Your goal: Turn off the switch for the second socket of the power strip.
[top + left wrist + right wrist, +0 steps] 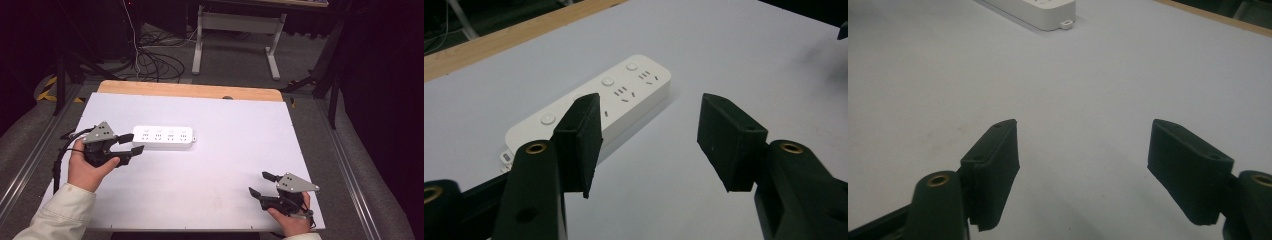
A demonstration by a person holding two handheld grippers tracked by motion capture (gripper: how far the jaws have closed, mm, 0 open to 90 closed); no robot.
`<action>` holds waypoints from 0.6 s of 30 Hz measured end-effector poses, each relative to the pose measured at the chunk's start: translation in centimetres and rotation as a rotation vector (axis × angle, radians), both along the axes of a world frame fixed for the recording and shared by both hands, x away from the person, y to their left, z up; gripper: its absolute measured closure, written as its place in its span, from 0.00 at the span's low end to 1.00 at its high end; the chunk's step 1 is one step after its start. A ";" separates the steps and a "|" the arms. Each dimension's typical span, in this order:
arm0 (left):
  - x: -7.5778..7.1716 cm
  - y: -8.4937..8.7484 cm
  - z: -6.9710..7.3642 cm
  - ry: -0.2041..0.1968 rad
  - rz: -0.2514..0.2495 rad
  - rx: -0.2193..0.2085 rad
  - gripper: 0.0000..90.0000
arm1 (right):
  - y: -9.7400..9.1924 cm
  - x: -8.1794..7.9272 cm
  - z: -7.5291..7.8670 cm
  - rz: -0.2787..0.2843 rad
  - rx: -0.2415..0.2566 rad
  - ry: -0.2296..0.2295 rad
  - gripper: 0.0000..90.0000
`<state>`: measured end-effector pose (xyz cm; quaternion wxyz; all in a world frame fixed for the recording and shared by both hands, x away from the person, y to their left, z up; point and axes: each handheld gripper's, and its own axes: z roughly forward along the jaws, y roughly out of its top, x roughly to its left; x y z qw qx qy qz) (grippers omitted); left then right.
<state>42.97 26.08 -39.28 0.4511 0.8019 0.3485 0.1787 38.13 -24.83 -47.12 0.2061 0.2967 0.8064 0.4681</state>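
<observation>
A white power strip (163, 137) with several sockets lies flat on the white table (225, 150), left of centre. My left gripper (131, 143) is open at the strip's left end, its jaws just short of it, one near the far side and one near the front corner. In the left gripper view the power strip (624, 97) lies beyond the open left gripper (649, 145), partly behind the left jaw. My right gripper (261, 183) is open and empty near the front right of the table. The right gripper (1083, 170) view has the strip's end (1043, 12) at the top.
A wooden strip (190, 91) runs along the table's far edge. Beyond it are a white desk frame (240, 35) and loose cables (155, 62) on the floor. Metal rails (350, 165) flank the table on both sides.
</observation>
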 end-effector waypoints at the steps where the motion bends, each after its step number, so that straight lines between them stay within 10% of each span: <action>1: 0.2 -0.1 0.1 -0.005 -0.002 0.008 0.48 | 0.0 0.0 0.0 0.000 0.001 0.000 0.32; 18: 3.6 -1.7 0.1 0.030 0.028 0.001 0.54 | -0.1 0.0 0.0 0.007 0.007 -0.001 0.32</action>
